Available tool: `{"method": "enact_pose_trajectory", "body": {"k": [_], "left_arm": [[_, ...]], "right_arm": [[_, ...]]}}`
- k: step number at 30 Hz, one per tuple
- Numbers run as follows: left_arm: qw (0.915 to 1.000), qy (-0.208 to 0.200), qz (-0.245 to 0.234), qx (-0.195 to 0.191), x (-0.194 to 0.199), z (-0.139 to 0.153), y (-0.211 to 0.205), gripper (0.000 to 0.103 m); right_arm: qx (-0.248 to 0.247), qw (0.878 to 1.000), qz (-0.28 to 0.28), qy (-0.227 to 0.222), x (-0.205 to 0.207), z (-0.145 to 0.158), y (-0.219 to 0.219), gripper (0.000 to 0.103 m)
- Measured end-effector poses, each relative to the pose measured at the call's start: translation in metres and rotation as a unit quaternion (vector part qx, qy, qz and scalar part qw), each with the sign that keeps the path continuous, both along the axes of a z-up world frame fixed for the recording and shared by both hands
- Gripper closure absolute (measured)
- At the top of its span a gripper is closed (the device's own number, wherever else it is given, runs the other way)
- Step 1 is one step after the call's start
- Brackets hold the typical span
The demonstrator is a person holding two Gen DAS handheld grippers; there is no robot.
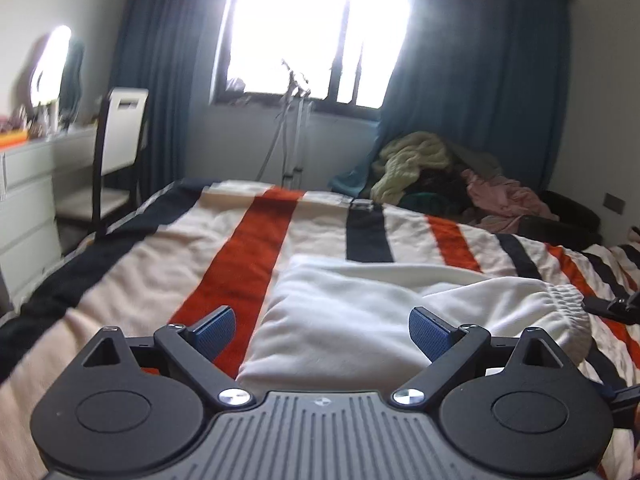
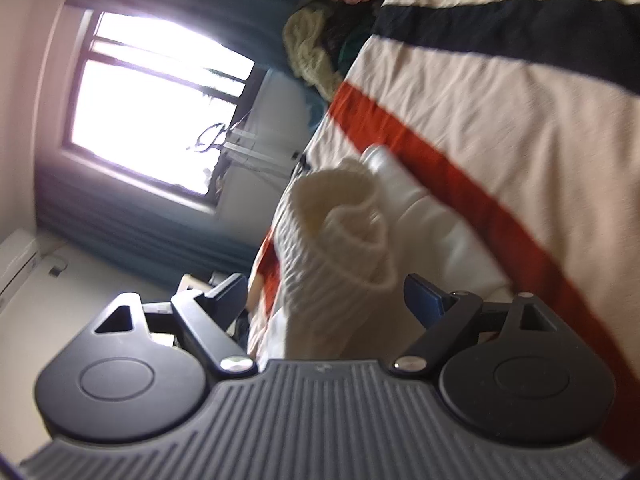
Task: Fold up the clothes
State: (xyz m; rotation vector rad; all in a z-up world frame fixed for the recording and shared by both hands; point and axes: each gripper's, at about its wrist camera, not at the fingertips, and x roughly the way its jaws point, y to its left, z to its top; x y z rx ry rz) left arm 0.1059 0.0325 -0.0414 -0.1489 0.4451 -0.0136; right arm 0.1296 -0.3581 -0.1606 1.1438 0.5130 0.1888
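A folded white garment (image 1: 360,320) lies on the striped bed (image 1: 248,256), its ribbed elastic end (image 2: 340,232) toward the right claw (image 2: 324,296). Both that claw and the left claw (image 1: 320,332) have their fingers spread apart, holding nothing. A heap of clothes (image 1: 440,176) sits at the bed's far corner by the curtain (image 1: 480,80).

A cream garment (image 1: 360,320) lies on a bedspread (image 1: 160,280) striped cream, orange-red and black, before dark blue curtains (image 1: 460,80).

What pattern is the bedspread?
Cream bedspread with orange-red and black stripes; clearest in the left wrist view.
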Motion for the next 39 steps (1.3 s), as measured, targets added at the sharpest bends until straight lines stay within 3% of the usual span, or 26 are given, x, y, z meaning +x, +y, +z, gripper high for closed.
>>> {"method": "enact_pose_trajectory", "body": {"k": [5,7,9,12,15,18,20,22,24,27,39], "left_arm": [[0.9998,0.010,0.017,-0.009,0.007,-0.006,0.007,0.008],[0.9997,0.012,0.021,-0.009,0.007,-0.008,0.009,0.008],[0.9996,0.013,0.023,-0.011,0.006,-0.009,0.011,0.008],[0.9996,0.014,0.023,-0.012,0.005,-0.009,0.012,0.008],[0.9995,0.016,0.023,-0.014,0.005,-0.009,0.013,0.008],[0.9994,0.019,0.024,-0.018,0.005,-0.011,0.015,0.008],[0.9990,0.024,0.028,-0.024,0.005,-0.012,0.016,0.008],[0.9986,0.029,0.031,-0.030,0.006,-0.013,0.019,0.008],[0.9982,0.034,0.035,-0.035,0.006,-0.014,0.021,0.008],[0.9972,0.041,0.043,-0.045,0.005,-0.015,0.025,0.008],[0.9928,0.067,0.064,-0.076,0.004,-0.020,0.033,0.008]], "right_arm": [[-0.036,0.999,0.008,0.030,0.030,-0.009,0.012,0.017],[-0.071,0.997,0.011,0.039,0.041,-0.010,0.016,0.041],[-0.124,0.992,0.009,0.033,0.046,0.000,0.022,0.056],[-0.183,0.982,-0.002,-0.035,0.036,0.027,0.027,0.060],[-0.207,0.973,-0.027,-0.097,0.020,0.049,0.024,0.060],[-0.228,0.971,-0.055,-0.055,0.016,0.043,0.013,0.059],[-0.195,0.979,-0.055,0.007,0.023,0.021,0.000,0.055],[-0.146,0.986,-0.055,0.059,0.028,-0.001,-0.013,0.044],[-0.081,0.991,-0.059,0.092,0.028,-0.022,-0.025,0.025],[-0.031,0.992,-0.066,0.102,0.021,-0.033,-0.031,0.024],[-0.033,0.993,-0.039,0.103,0.023,-0.042,-0.021,0.019]]}}
